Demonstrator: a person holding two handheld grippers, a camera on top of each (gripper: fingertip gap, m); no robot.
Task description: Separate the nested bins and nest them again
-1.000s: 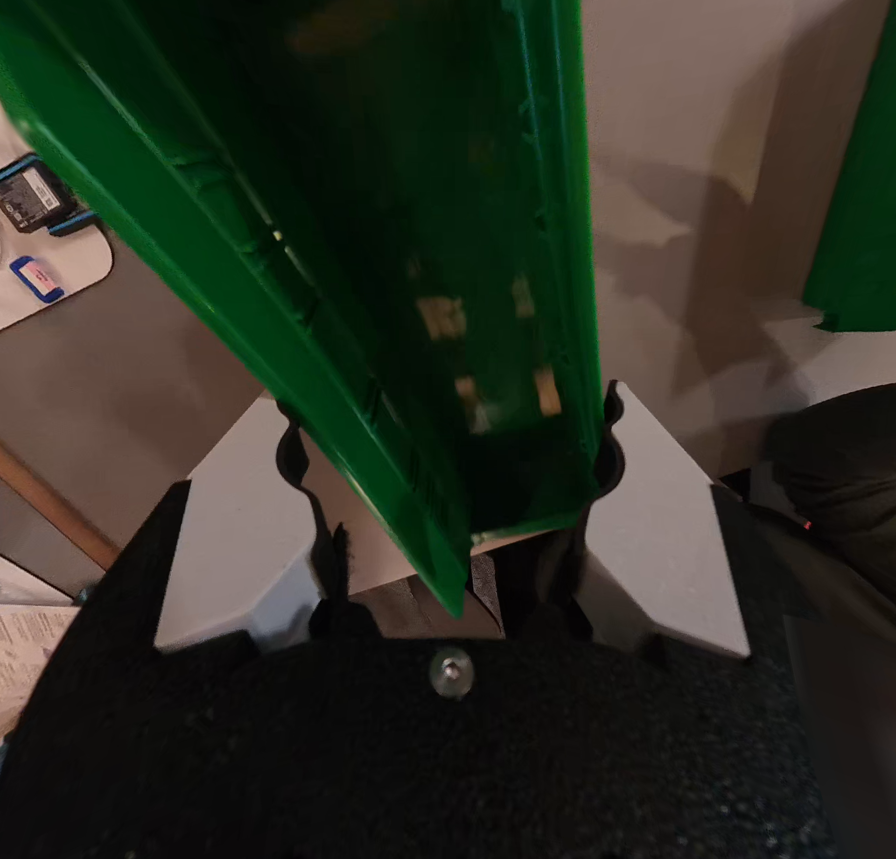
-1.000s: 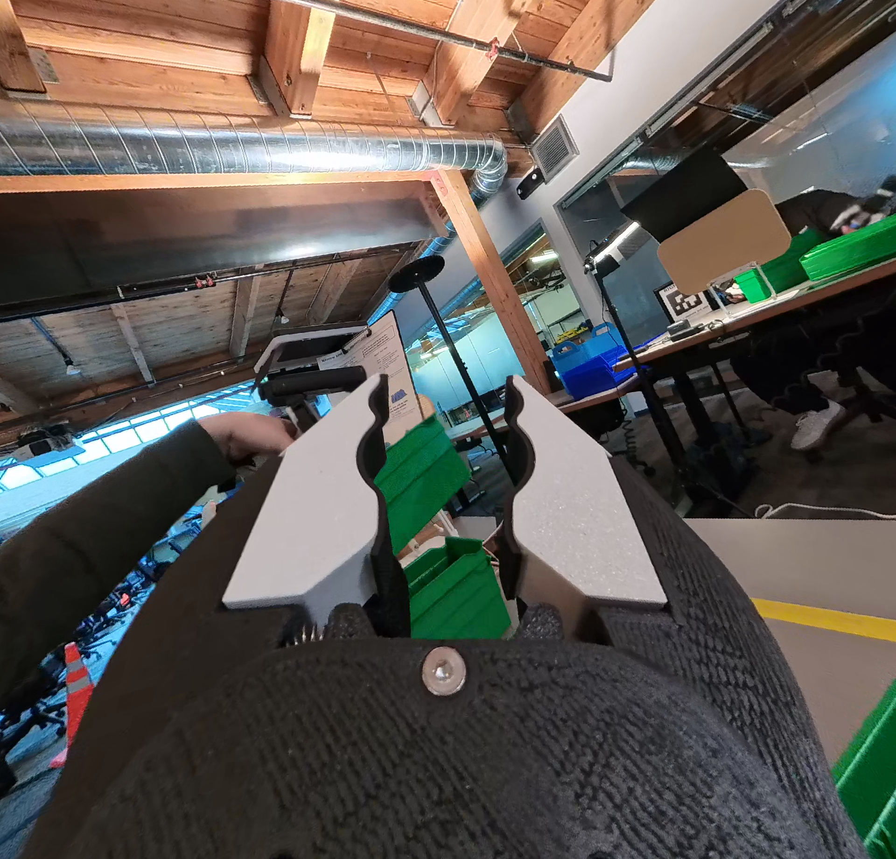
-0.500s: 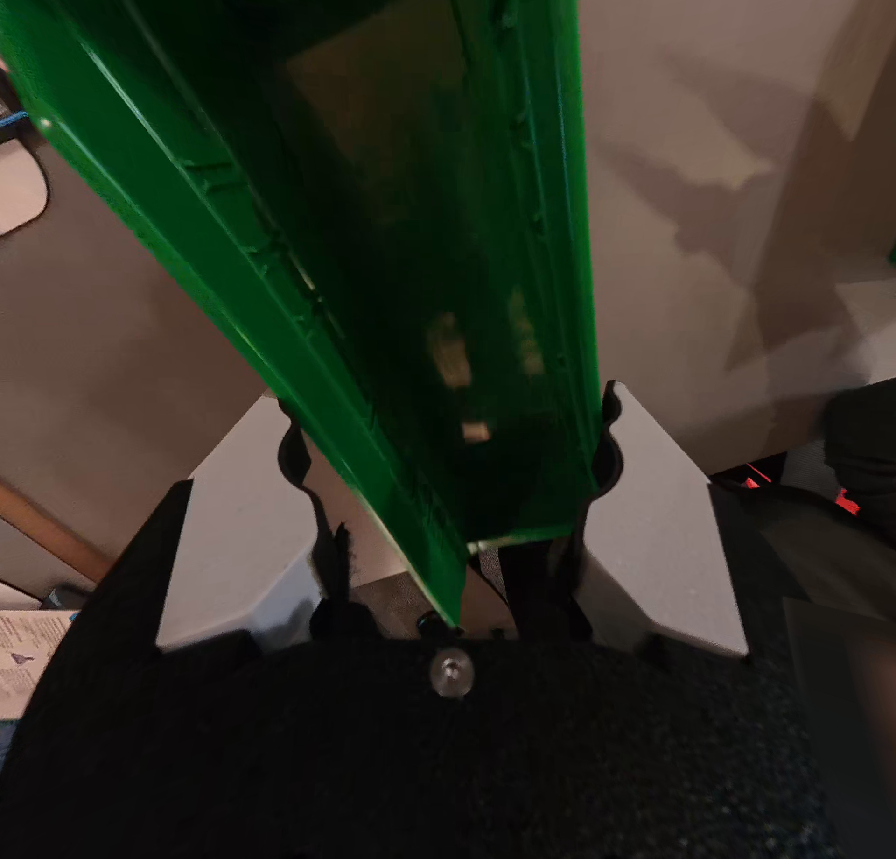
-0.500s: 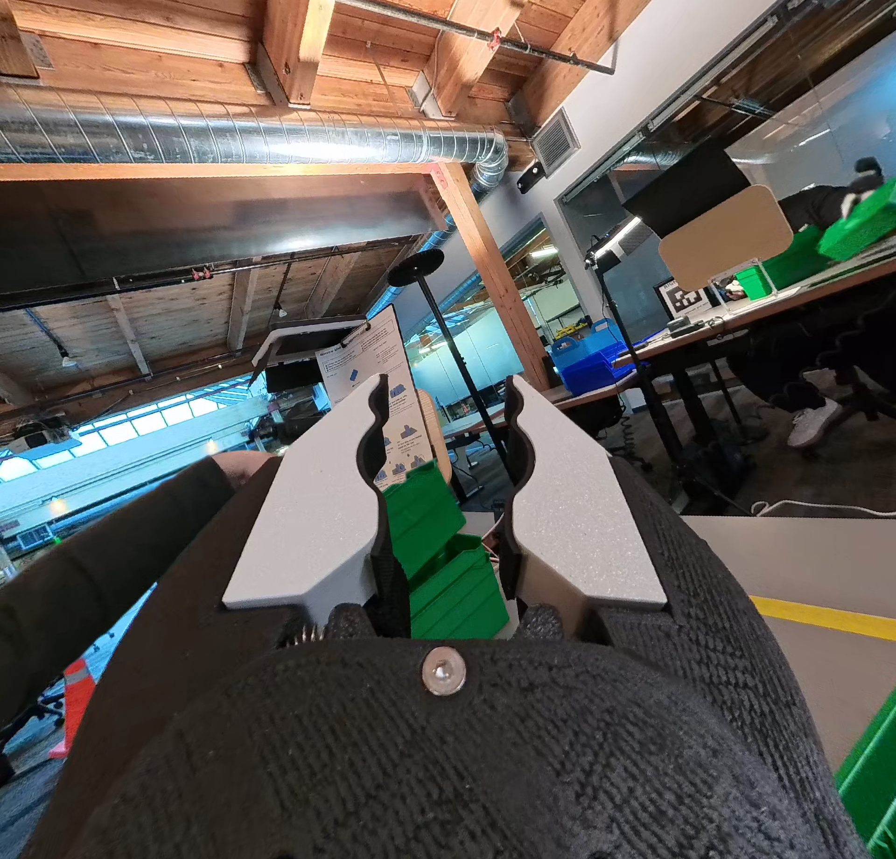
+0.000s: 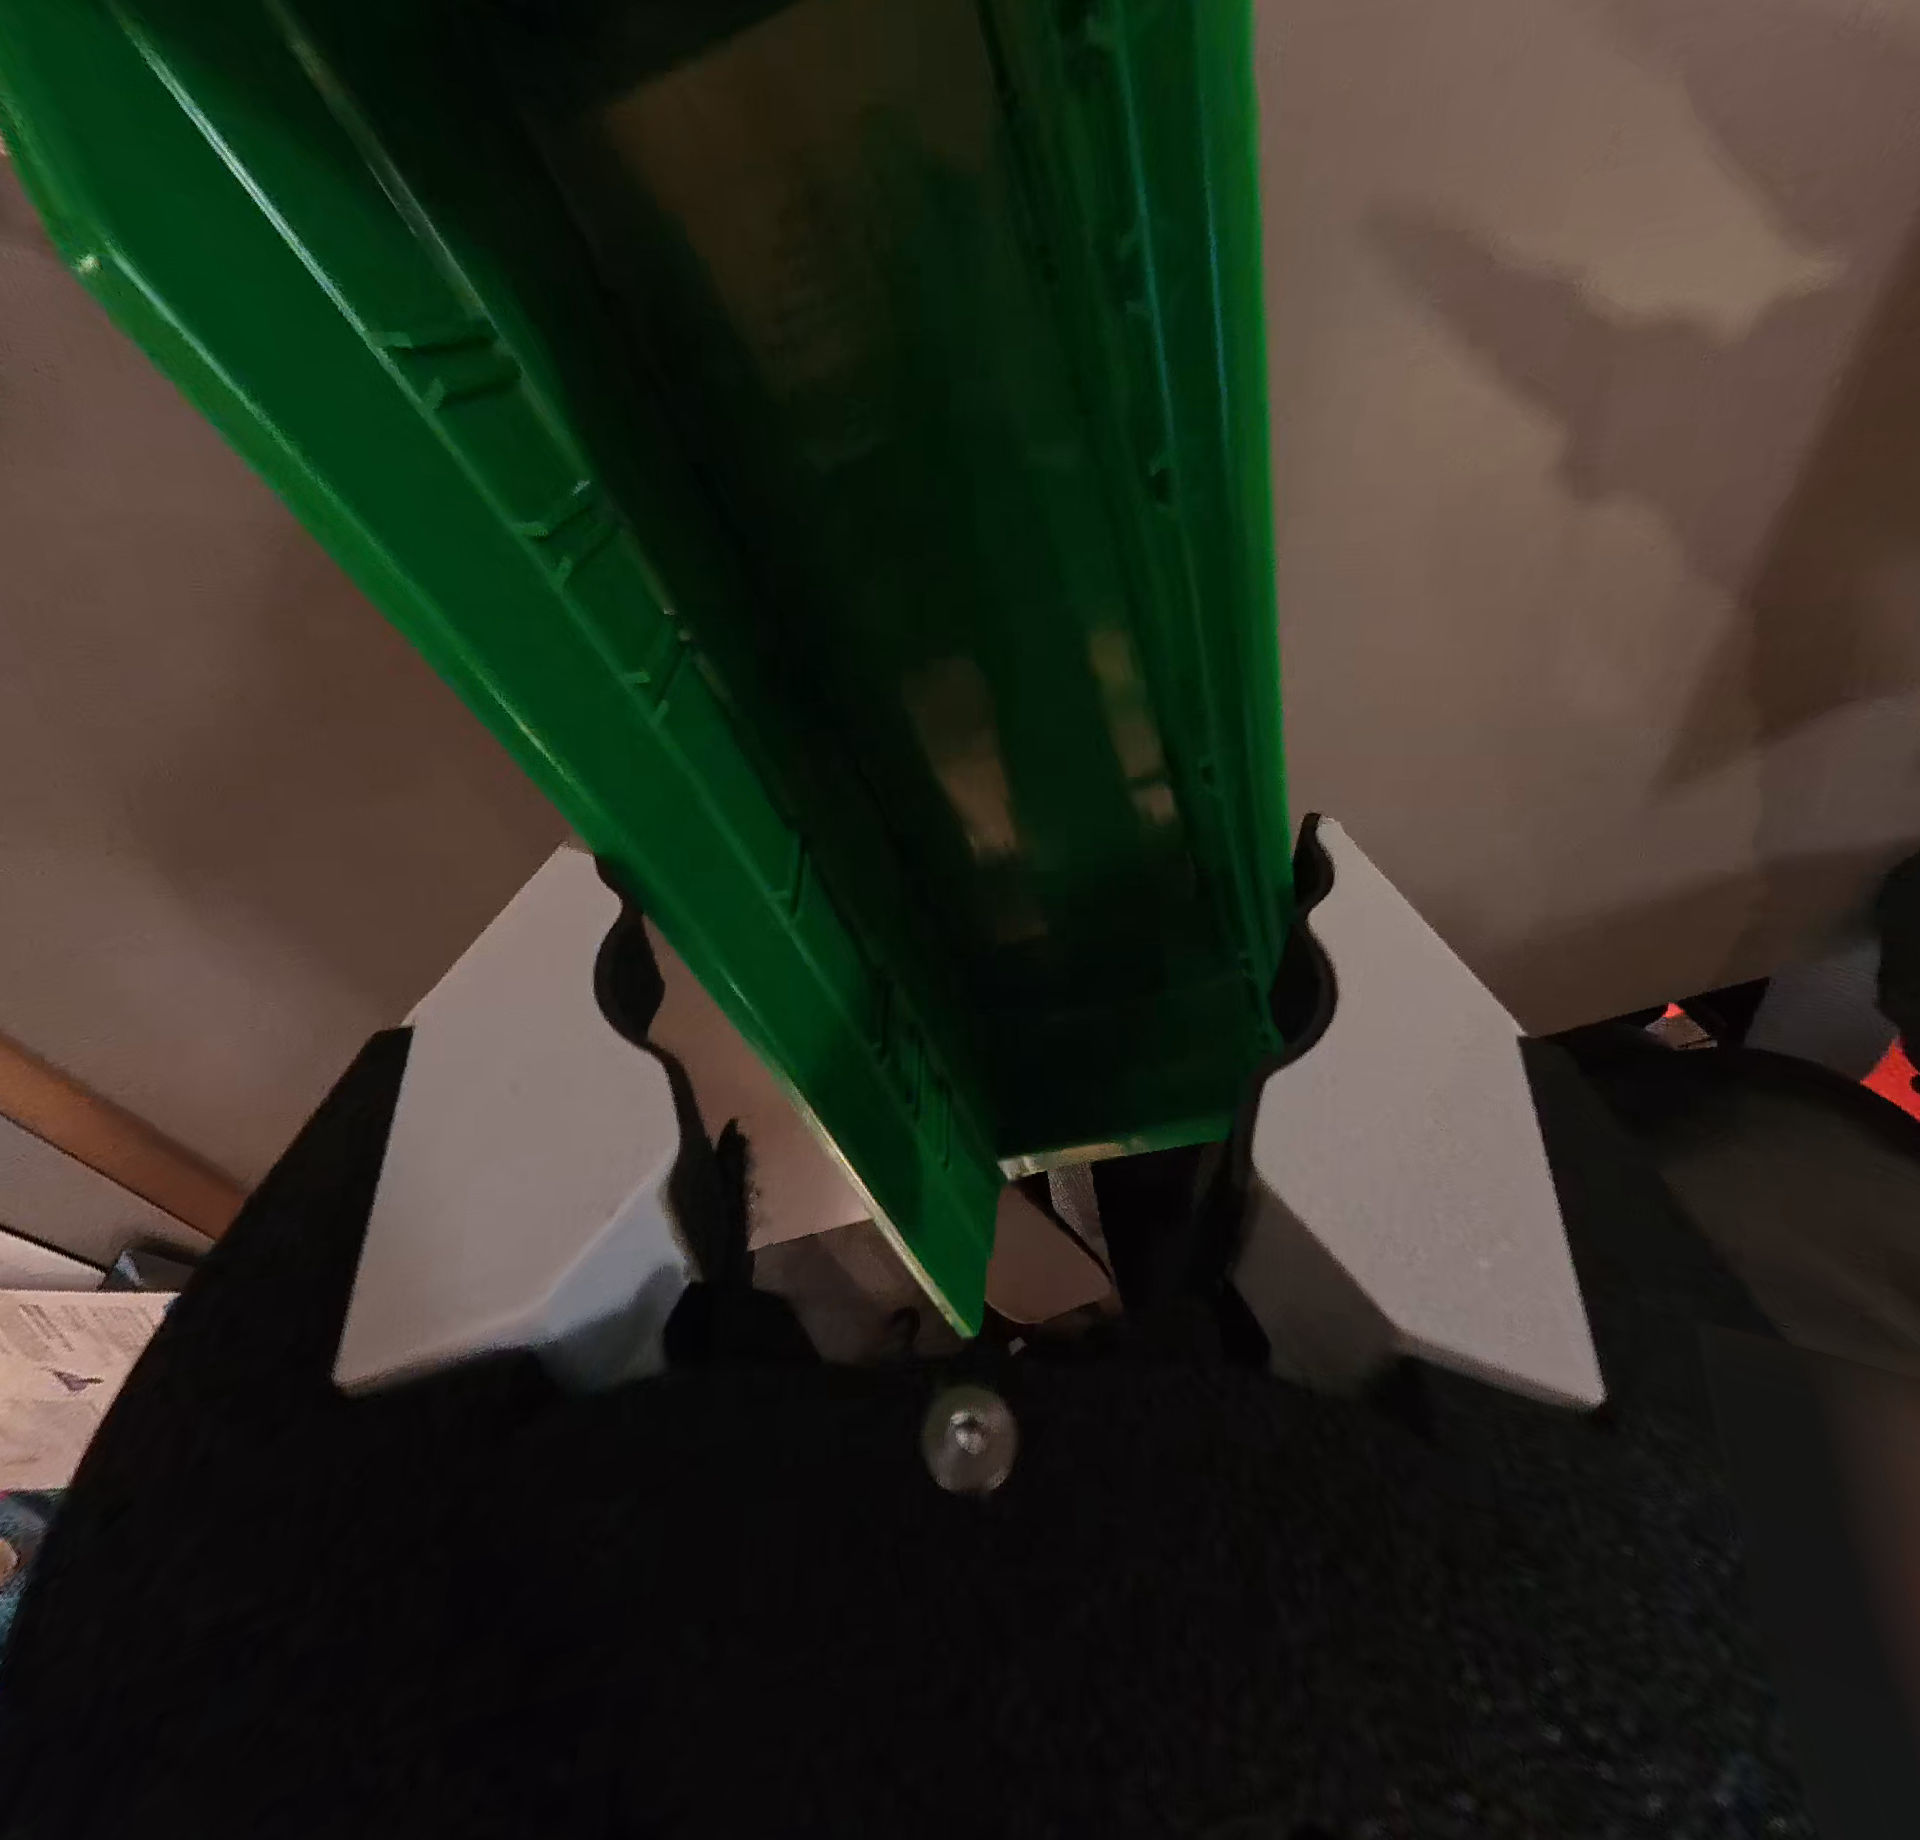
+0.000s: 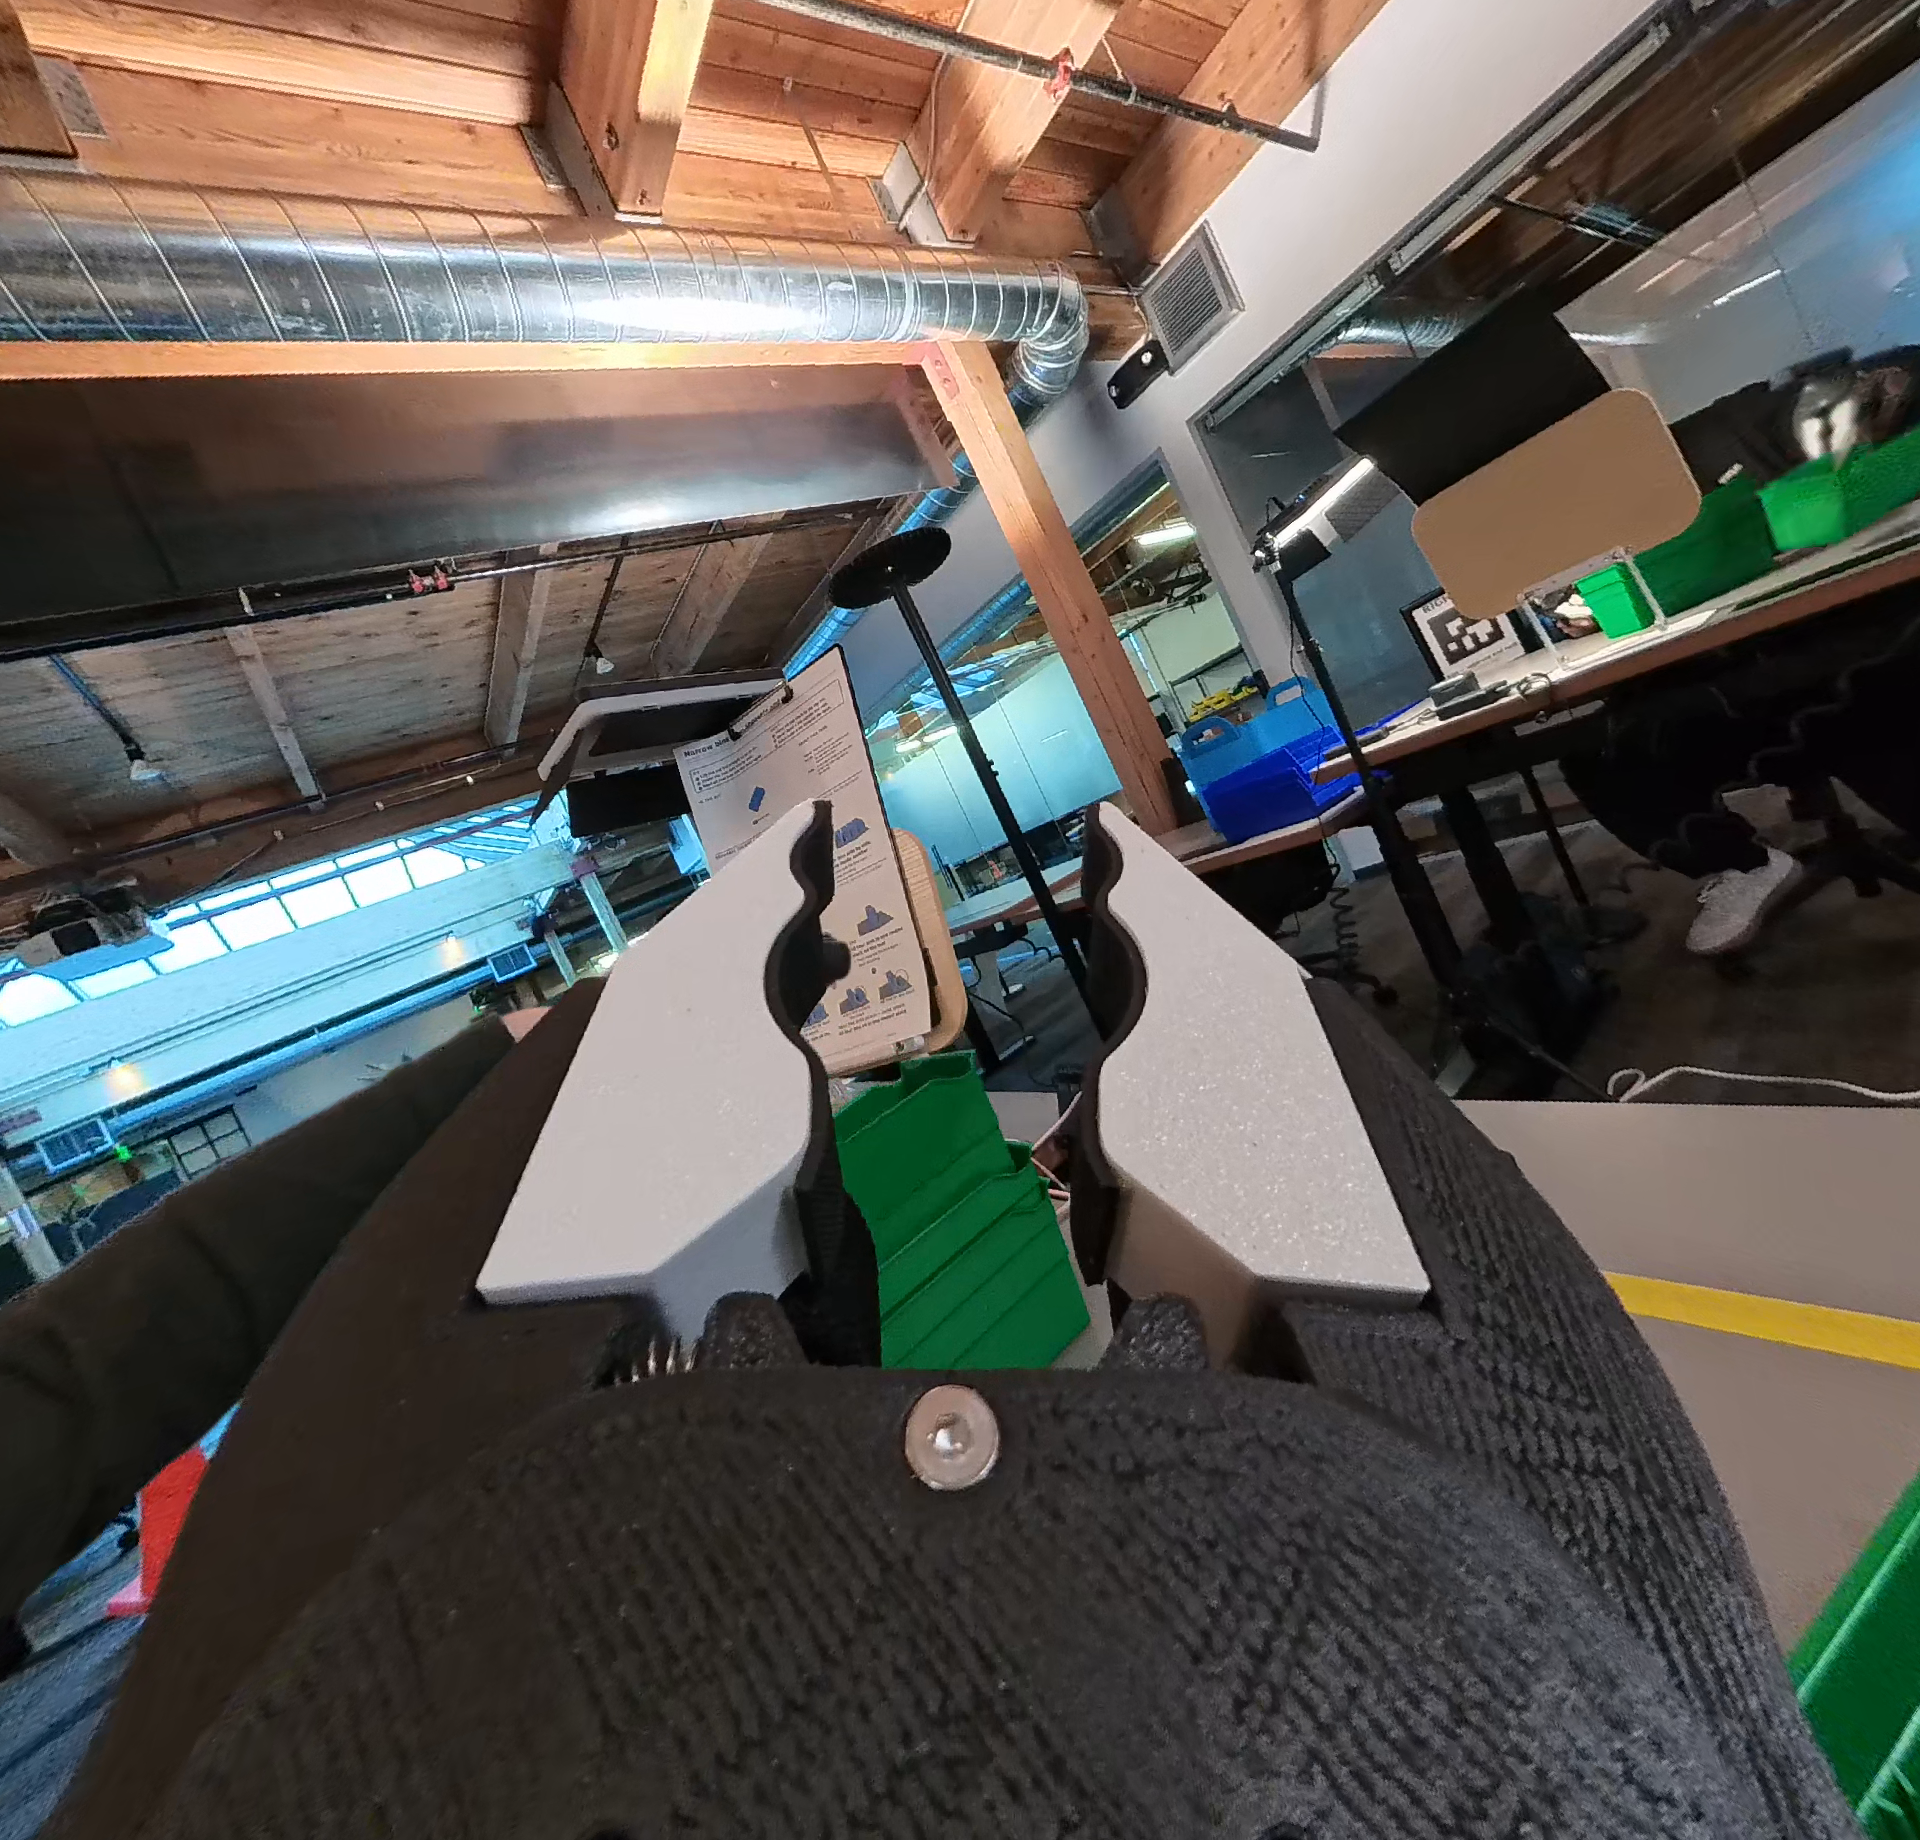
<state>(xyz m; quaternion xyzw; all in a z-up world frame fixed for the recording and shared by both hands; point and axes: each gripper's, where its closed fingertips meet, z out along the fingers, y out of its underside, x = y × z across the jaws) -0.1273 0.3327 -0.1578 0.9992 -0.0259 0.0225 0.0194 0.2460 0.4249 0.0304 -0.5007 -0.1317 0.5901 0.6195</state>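
Green plastic bin, long and narrow, extends forward from between the fingers of the left tongs, which grasp it; its ribbed rim lies against the right finger. Grey bench lies beyond it. Right tongs are released, holding nothing, pointing toward stacked green bins ahead.

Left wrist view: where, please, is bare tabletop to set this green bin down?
Bare grey tabletop lies right of the green bin, to the table edge, and left of it, to the wooden strip. Papers crowd the lower left.
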